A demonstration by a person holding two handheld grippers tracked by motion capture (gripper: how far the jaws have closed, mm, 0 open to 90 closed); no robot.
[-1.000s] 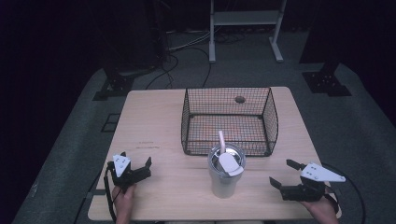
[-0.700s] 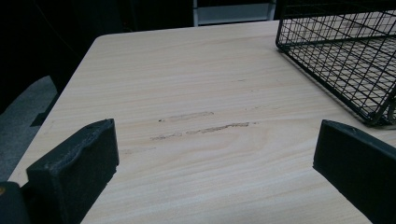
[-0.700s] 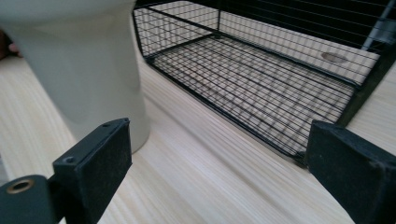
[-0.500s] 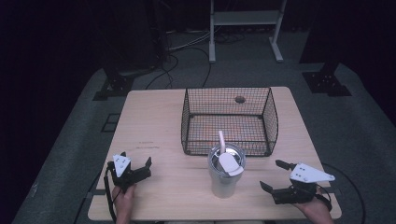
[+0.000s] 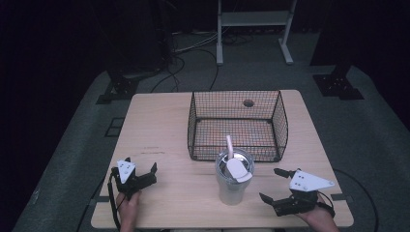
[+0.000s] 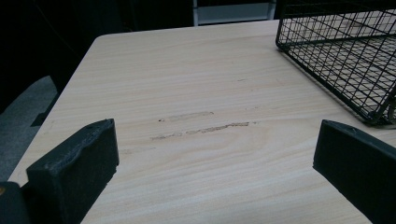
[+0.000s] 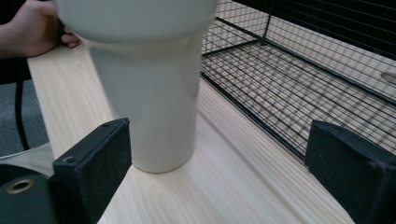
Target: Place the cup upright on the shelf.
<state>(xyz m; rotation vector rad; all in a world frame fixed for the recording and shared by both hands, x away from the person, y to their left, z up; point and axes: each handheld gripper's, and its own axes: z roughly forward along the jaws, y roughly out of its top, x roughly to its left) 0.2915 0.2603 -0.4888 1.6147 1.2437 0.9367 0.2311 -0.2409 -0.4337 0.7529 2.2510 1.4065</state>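
Right gripper [image 5: 274,184]: low over the table's [image 5: 159,125] near right corner, jaws spread wide and gripping nothing, aimed leftward at the tumbler [image 5: 234,177]. From its own camera, cream tumbler body [image 7: 154,93] close ahead and off toward the left jaw, not yet between the two (gap plenty wide for the narrow foot, less so for the flared upper part).

Tumbler: upright near the front edge, just in front of the wire basket [image 5: 237,124], apart from its near wall by a thin strip of wood. Clear lid with a white flip tab and a pale straw [image 5: 229,146] standing up from it.

Handling, as a guess: rigid wall, smooth and likely slick, so little give under the pads and a chance of sliding if squeezed lightly. Tall and top-wide on a small base, hence tippy when nudged from the side. Weight unknown, contents not visible through the wall. Best hold: across the straight lower-middle body, below the flare, jaws level and square to it; not the lid, tab or straw, which may pop loose or bend.

Left gripper [image 5: 139,174]: resting near the front left corner, well apart from the tumbler, jaws also wide, bare scuffed wood between them.
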